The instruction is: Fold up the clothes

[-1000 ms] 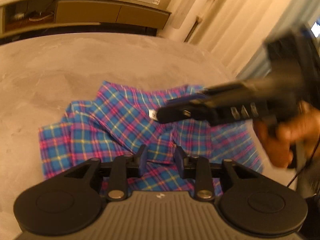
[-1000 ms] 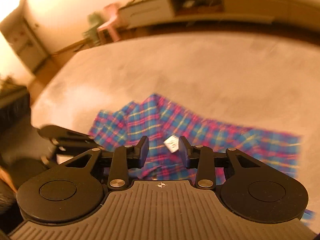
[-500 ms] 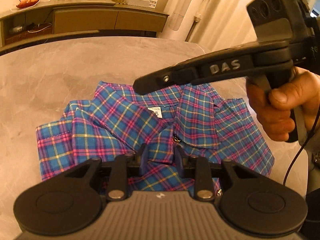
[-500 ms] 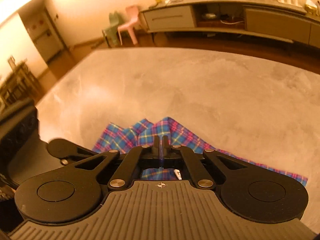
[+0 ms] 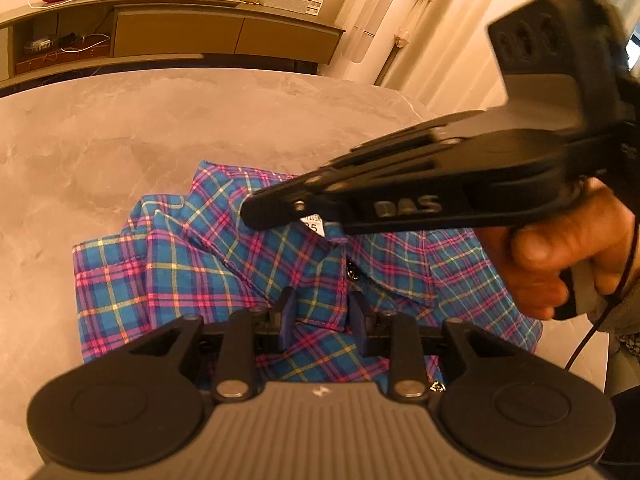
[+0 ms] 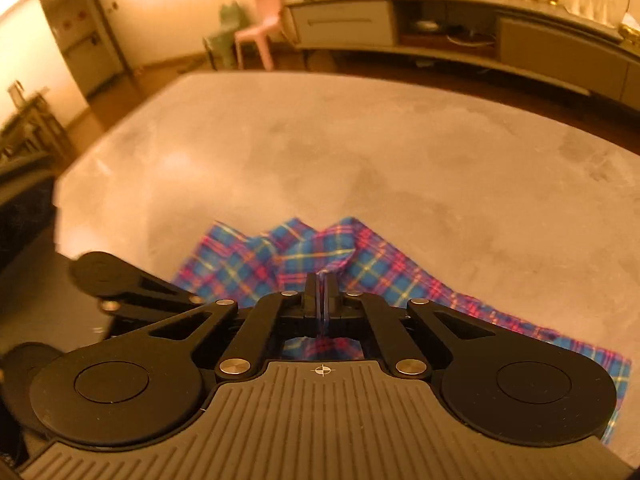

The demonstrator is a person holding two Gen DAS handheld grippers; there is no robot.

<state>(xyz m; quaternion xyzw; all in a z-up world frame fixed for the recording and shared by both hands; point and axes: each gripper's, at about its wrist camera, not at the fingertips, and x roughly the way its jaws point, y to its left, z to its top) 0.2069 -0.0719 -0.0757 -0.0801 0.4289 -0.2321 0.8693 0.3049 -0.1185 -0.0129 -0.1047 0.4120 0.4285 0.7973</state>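
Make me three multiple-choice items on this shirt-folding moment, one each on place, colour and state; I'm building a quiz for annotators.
1. Where does the plaid shirt lie?
A. on the grey table
B. on a chair
C. on the floor

2. The shirt's main colour?
A. green
B. blue
C. white

3. The right gripper is:
A. wide open
B. out of view
C. shut on shirt fabric

Answers: 1 A, cloth spreads over the tabletop; 2 B, blue ground with pink and yellow lines; 3 C, fingers pinch a raised fold.
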